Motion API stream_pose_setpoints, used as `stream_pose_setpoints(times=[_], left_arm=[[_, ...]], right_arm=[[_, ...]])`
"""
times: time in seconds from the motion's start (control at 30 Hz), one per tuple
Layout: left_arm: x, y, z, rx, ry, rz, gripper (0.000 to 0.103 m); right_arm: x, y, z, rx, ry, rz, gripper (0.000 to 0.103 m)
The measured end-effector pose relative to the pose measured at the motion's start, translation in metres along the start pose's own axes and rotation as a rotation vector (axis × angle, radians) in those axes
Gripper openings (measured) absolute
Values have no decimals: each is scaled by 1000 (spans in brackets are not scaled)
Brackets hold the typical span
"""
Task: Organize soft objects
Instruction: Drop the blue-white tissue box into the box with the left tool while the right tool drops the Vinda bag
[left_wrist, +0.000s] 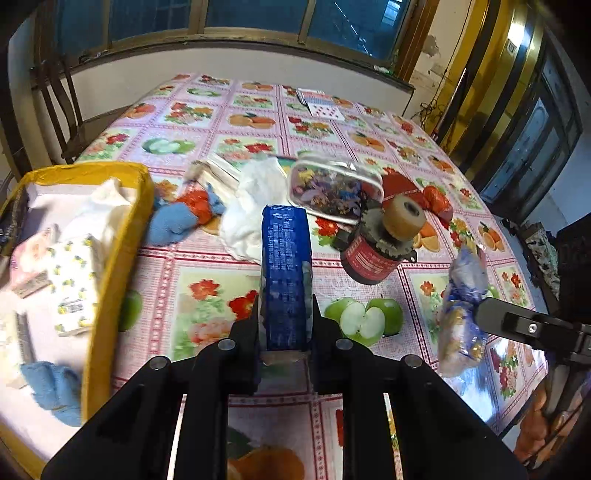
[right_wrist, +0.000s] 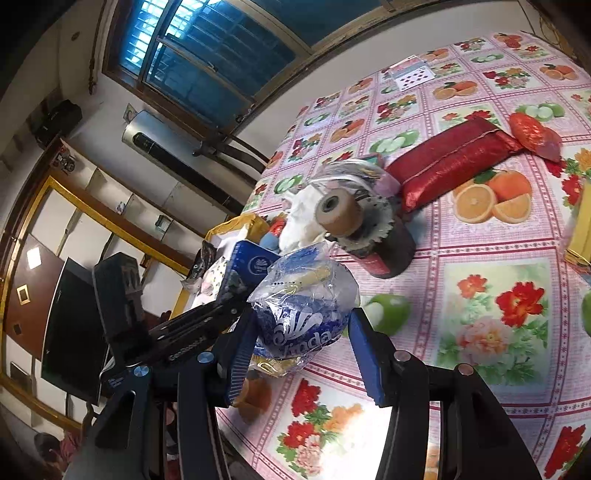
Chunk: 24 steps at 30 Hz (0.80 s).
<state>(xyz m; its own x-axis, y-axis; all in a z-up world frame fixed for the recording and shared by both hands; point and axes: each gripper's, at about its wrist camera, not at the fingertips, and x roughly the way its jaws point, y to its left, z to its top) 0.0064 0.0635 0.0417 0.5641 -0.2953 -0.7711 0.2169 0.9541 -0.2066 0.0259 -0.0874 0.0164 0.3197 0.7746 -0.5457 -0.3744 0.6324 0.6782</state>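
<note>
Both grippers hold tissue packs above the fruit-print desk.

The blue tissue pack (left_wrist: 285, 273) stands on edge, pinched between the jaws of the left gripper (left_wrist: 285, 325), just right of the yellow box (left_wrist: 122, 236) that already contains a patterned tissue pack (left_wrist: 74, 284), white cloth and a blue towel (left_wrist: 51, 387). The right gripper (right_wrist: 301, 328) has its jaws closed on a crinkled clear-and-blue plastic tissue bag (right_wrist: 303, 299), held off the desk (left_wrist: 207, 295). Beyond them lie a blue sock (left_wrist: 171, 223), white cloth (left_wrist: 255, 206), a clear pouch (left_wrist: 332, 188), a dark jar with a tape roll on top (left_wrist: 376, 251) and a red cushion (right_wrist: 454, 155).
</note>
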Motion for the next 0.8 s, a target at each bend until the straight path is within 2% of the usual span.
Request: stream_pose_setpoints(times=[0.07,0.17,0.2,0.33,0.5,0.6,0.67,0.73,0.8], left_arm=[[-28,21,6,-14,-46,49,16],[-56,58,15,-49,-112,202,16],[-60,72,18,-65,-117,251,16],[-56,128,20,-132,-92,366,16],[-38,174,9,-205,-45,425,17],[-34,185,3,-223,-31,456,17],[-32,190,0,-235,-25,462,19],[-32,193,-2,-248,-21,479,35],[-34,194,-4,-270,-38,498,82]], right_arm=[[13,19,6,-31,12,19,52],[45,54,17,-83,40,52,52],[60,66,22,-96,51,61,52],[120,103,39,-123,92,71,52],[197,136,61,-158,135,9,52],[235,146,64,-169,145,-30,52],[250,149,62,-182,143,-31,56],[257,147,60,-163,152,-13,57],[250,137,58,-92,142,17,66]])
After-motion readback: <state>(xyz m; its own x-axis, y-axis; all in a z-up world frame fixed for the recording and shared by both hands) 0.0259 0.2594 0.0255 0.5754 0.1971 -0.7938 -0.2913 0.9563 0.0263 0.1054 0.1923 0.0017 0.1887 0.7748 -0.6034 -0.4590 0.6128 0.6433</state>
